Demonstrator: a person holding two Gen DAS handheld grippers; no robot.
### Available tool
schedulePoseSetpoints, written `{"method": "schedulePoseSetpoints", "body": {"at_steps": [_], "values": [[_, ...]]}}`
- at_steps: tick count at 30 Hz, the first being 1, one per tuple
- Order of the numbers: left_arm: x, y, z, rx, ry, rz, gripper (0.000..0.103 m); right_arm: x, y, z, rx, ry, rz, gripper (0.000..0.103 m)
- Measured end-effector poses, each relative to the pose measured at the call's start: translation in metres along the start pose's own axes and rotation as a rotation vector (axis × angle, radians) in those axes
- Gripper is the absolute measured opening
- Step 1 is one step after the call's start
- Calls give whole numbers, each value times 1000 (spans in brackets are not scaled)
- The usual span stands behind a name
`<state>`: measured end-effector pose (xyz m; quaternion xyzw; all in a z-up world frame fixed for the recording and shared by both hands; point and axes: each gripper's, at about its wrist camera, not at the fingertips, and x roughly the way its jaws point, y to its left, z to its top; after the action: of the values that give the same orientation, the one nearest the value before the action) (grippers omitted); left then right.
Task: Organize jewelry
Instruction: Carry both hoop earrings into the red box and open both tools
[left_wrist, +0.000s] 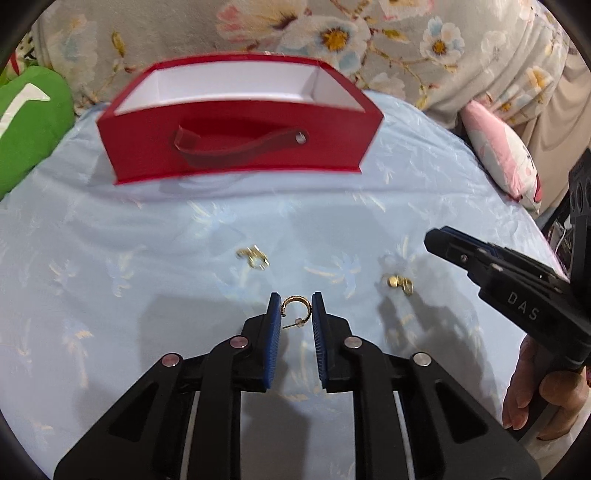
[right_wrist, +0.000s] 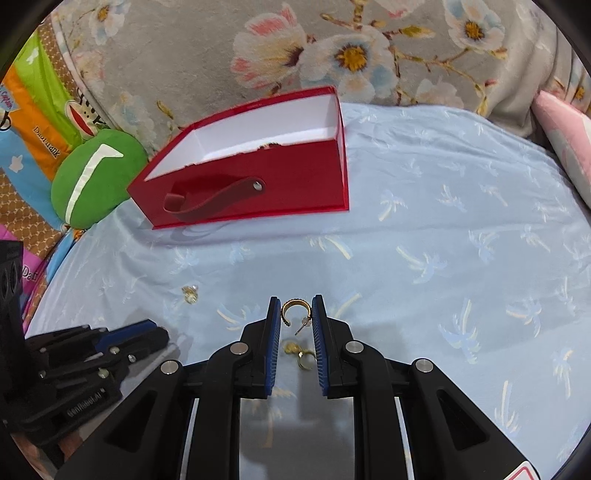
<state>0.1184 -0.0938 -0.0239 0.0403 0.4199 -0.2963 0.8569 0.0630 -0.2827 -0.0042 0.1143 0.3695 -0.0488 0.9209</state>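
My left gripper (left_wrist: 296, 306) is shut on a gold hoop earring (left_wrist: 294, 303), pinched between the blue pads above the light blue sheet. My right gripper (right_wrist: 296, 310) is shut on a matching gold hoop earring (right_wrist: 293, 308); it also shows at the right of the left wrist view (left_wrist: 436, 240). An open red box (left_wrist: 236, 118) with a white inside and a strap handle sits at the back, seen too in the right wrist view (right_wrist: 251, 173). Loose gold earrings lie on the sheet: one pair (left_wrist: 253, 256) centre, another (left_wrist: 400, 284) to the right, also below my right fingers (right_wrist: 301, 354).
A green cushion (left_wrist: 29, 125) lies at the left, a pink pillow (left_wrist: 506, 155) at the right, and a floral blanket (right_wrist: 295, 48) behind the box. A small pale earring (right_wrist: 190, 293) lies left of my right gripper. The left gripper body (right_wrist: 74, 369) fills the lower left.
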Motion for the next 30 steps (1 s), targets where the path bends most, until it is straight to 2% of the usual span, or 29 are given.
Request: {"method": "schedulePoseSetpoints", "body": {"at_steps": [5,11,15,18,23,27,30], "values": [[-32,20,38,1,-97,51,16,-19,18,36,-67,-71,22,16],[-61,46,111,30,-242,158,16,-34,40,101,-139,-176,48,16],[-65,62,160,27,-294,176,16,-27,56,150,-188,-217,53,16],[-56,68,197,47,-317,177,16,-11,62,190,-193,-226,83,16],[-27,79,243,52,-328,170,16,30,58,242,-151,-190,131,16],[7,88,276,64,-295,188,16,69,54,264,-130,-151,129,16],[33,97,288,56,-264,185,16,98,52,276,-131,-130,113,16]]}}
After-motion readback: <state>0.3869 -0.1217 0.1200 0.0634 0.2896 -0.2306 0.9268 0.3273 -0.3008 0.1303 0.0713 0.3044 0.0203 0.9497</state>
